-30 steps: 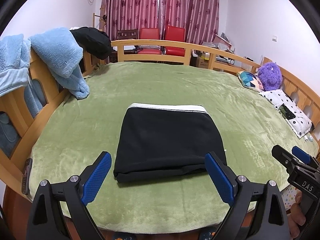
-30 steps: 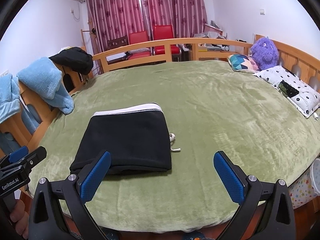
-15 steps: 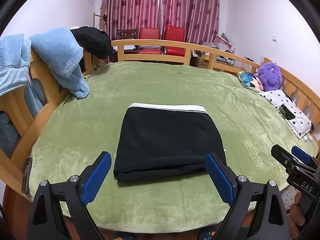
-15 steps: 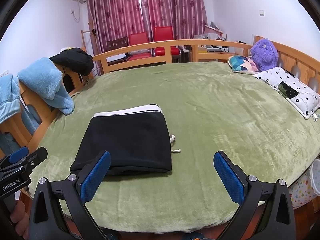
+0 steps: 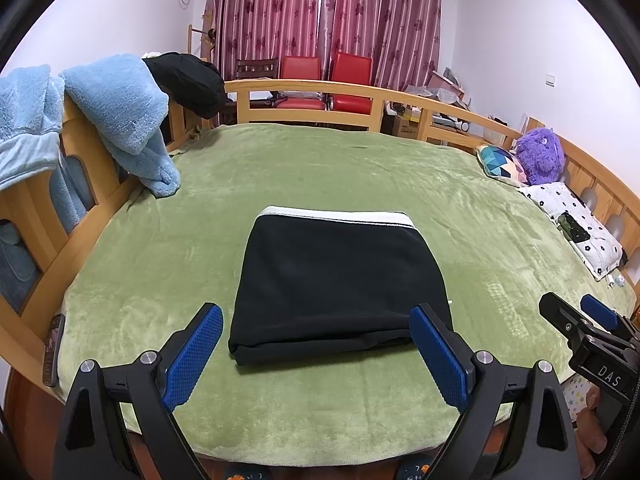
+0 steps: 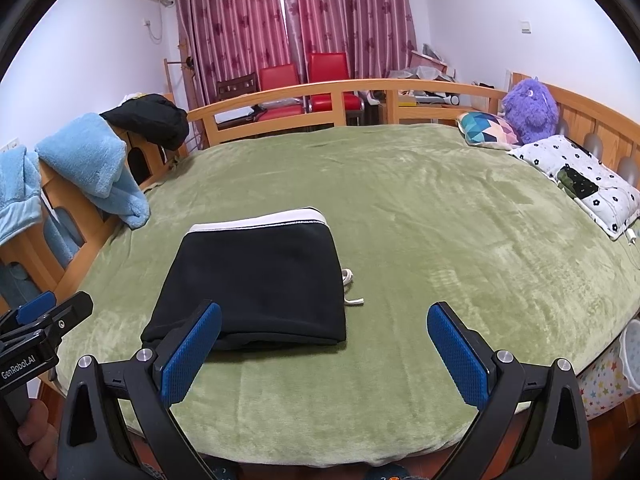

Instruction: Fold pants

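Pants (image 5: 340, 280): black, folded into a compact near-rectangular stack, lying on the green blanket (image 5: 280, 168) near the bed's front edge, at 12 o'clock from the left gripper. White waistband (image 5: 336, 216) forms the far edge; thick rounded fold faces the camera.

Left to right, left wrist view: pale blue fleece (image 5: 116, 112) draped over the wooden bed rail (image 5: 84, 160) at 10 o'clock; left gripper (image 5: 318, 356) spread wide, holding nothing, its blue pads level with the near fold; right gripper (image 5: 576, 320) at 3 o'clock, off the cloth. In its own view the right gripper (image 6: 324, 344) is also spread wide and empty, pants at 11 o'clock.

Judgement: folding looks complete or nearly so.

Risks: near layers gape slightly at the front, so a snagging pad would peel the top layer open. White drawstring (image 6: 350, 288) trails out at the right side; catching it would drag the stack askew. Plush blanket would give under a push, wrinkling under the stack.

Materials: pants matte, soft knit; blanket short-pile, velvety; pads dimpled rubber.
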{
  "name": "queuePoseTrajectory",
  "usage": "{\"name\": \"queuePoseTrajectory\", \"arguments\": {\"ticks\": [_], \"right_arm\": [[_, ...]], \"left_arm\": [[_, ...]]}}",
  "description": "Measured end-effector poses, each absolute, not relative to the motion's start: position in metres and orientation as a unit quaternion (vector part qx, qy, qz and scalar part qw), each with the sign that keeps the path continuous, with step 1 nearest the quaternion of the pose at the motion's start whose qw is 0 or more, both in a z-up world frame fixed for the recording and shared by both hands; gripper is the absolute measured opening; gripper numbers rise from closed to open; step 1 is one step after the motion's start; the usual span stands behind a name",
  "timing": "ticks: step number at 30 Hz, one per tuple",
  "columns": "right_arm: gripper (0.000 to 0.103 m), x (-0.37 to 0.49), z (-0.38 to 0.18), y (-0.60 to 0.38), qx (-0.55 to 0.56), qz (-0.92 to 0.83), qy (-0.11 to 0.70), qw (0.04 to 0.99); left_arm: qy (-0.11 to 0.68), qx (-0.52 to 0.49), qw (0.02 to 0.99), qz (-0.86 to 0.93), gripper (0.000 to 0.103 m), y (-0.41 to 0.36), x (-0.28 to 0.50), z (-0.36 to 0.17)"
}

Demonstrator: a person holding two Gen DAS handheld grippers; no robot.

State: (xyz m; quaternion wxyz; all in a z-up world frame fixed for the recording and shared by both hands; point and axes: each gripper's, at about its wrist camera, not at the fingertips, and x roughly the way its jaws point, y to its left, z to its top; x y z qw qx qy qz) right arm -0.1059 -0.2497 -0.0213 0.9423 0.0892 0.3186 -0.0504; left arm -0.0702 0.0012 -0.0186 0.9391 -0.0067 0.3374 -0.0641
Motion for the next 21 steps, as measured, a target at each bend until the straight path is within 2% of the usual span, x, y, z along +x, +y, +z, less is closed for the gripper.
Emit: {"name": "queuePoseTrajectory", "arguments": {"ticks": [21], "right_arm": [[0.101, -0.1047, -0.0232, -0.2513, 0.093, -0.045, 0.318, 0.942]], "left_arm": [[0.331, -0.007, 0.941, -0.067, 0.095, -0.0015, -0.0751, -0.0153]]}}
